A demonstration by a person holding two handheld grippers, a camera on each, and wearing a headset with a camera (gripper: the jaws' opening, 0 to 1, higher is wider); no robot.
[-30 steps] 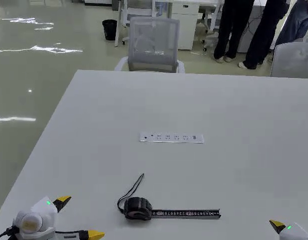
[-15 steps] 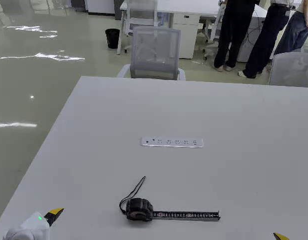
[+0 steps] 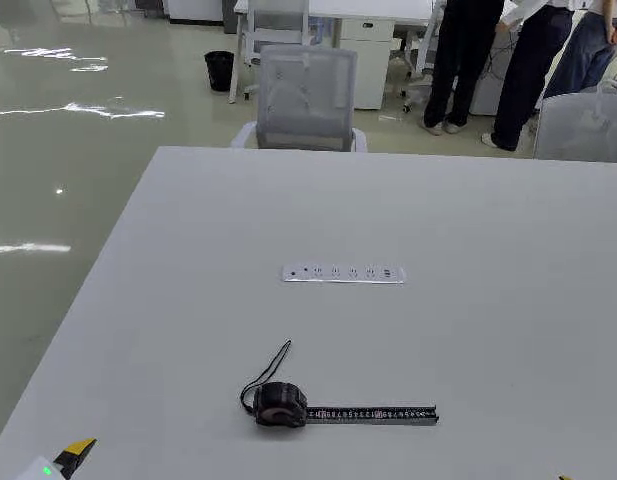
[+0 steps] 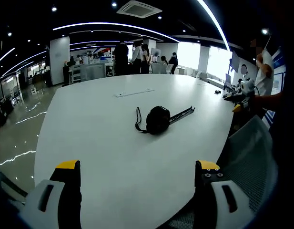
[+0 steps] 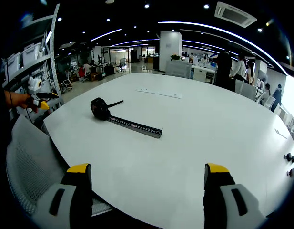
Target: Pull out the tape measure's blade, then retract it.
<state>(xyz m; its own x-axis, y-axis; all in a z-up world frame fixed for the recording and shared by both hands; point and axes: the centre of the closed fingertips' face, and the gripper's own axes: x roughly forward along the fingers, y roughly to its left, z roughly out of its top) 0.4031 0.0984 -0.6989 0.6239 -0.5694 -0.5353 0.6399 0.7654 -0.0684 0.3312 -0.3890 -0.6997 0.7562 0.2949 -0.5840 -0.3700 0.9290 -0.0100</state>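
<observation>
The tape measure [image 3: 279, 404] lay near the front edge of the tabletop [image 3: 388, 220] with its blade [image 3: 373, 414] out flat to the right, so I think the pull was done and the blade had yet to go back in. The left gripper [image 4: 138, 165] and right gripper [image 5: 148, 168] hung just off that edge, one on each side, jaws wide apart and holding nothing. There was lots of bare room around the tape measure, and a power strip [image 3: 343, 273] lay well behind it.
</observation>
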